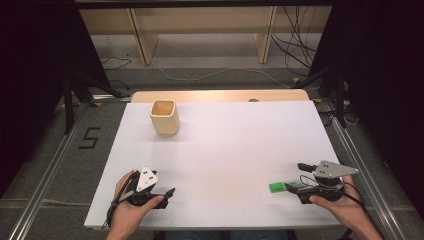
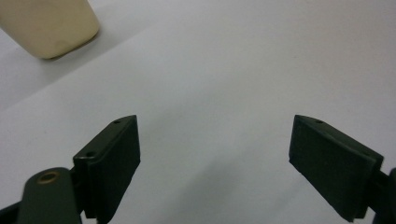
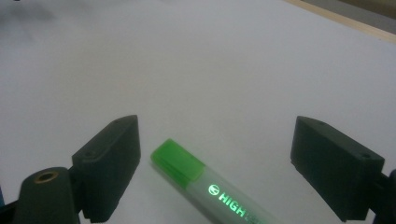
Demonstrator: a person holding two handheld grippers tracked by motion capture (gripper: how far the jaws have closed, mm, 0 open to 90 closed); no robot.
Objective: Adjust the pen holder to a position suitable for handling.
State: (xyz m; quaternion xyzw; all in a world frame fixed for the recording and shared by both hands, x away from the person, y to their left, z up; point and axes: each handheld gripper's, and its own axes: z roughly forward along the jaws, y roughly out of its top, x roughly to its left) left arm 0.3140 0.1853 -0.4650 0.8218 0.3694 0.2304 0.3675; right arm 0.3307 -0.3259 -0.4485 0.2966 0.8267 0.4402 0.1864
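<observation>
White table top, with a cream, square-mouthed cup standing upright toward its far left; all positions below are given relative to this cup. The left gripper lies well nearer the person than the cup, roughly in line with it, at the near edge of the table. The left hand wraps the gripper body from below, forearm entering from the bottom, jaws pointing right and slightly away. In the left gripper view its jaws stand wide apart over bare white surface, with the cup's base at upper left. The right gripper sits far to the right of the cup and nearer the person, held low in the right hand, jaws pointing left. Its jaws are also spread wide. A green highlighter lies flat on the table between them, cap toward the cup's side, touching neither jaw.
</observation>
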